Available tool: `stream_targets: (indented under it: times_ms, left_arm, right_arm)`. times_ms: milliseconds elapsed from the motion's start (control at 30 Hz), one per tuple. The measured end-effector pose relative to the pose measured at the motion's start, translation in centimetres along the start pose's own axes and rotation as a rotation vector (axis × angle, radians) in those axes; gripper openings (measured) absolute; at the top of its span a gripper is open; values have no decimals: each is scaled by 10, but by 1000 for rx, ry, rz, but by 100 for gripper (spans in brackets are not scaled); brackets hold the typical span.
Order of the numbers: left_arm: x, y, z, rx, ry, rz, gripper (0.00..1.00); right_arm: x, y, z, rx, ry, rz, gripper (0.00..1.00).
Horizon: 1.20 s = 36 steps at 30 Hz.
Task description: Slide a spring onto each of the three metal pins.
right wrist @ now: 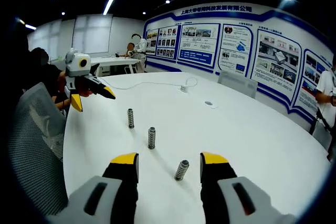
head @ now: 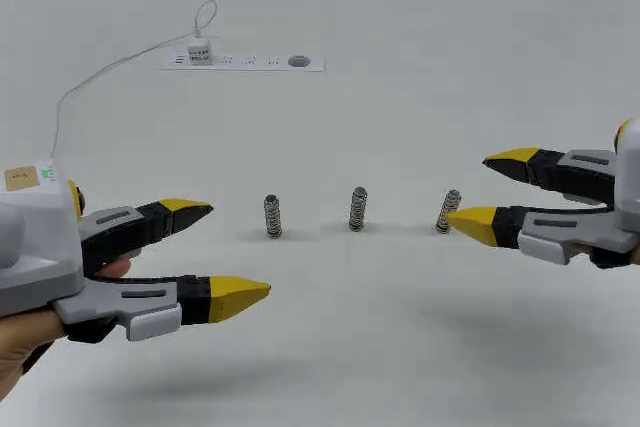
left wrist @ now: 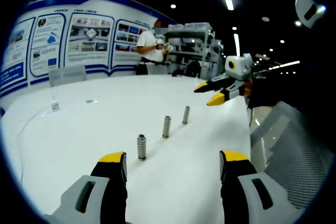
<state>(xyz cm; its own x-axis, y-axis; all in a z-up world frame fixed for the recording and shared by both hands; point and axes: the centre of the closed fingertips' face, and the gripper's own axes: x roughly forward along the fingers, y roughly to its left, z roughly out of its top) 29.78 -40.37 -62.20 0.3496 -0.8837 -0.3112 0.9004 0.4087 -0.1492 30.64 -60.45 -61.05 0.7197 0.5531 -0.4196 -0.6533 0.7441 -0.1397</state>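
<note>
Three upright metal pins stand in a row on the white table, each with a spring around it: the left pin, the middle pin and the right pin. My left gripper hovers open to the left of the row, empty. My right gripper is open just right of the right pin, which tilts between its yellow fingertips in its own view. Nothing is held.
A white power strip with a plug and a thin cable lies at the far left of the table. A mesh chair stands by the table edge. A person stands beyond the table by wall posters.
</note>
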Motion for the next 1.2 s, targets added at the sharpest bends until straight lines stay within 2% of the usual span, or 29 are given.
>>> stream_targets:
  times_ms: [167, 667, 1200]
  left_arm:
    - [-1, 1, -2, -6, 2, 4, 74]
    - [-3, 3, -8, -21, -1, 14, 75]
    - [-4, 3, -10, -30, -2, 17, 76]
  right_arm:
    - [-5, 2, -10, 12, -6, 6, 51]
    - [-14, 11, -25, 41, -13, 9, 60]
    - [-21, 11, -26, 58, -22, -6, 62]
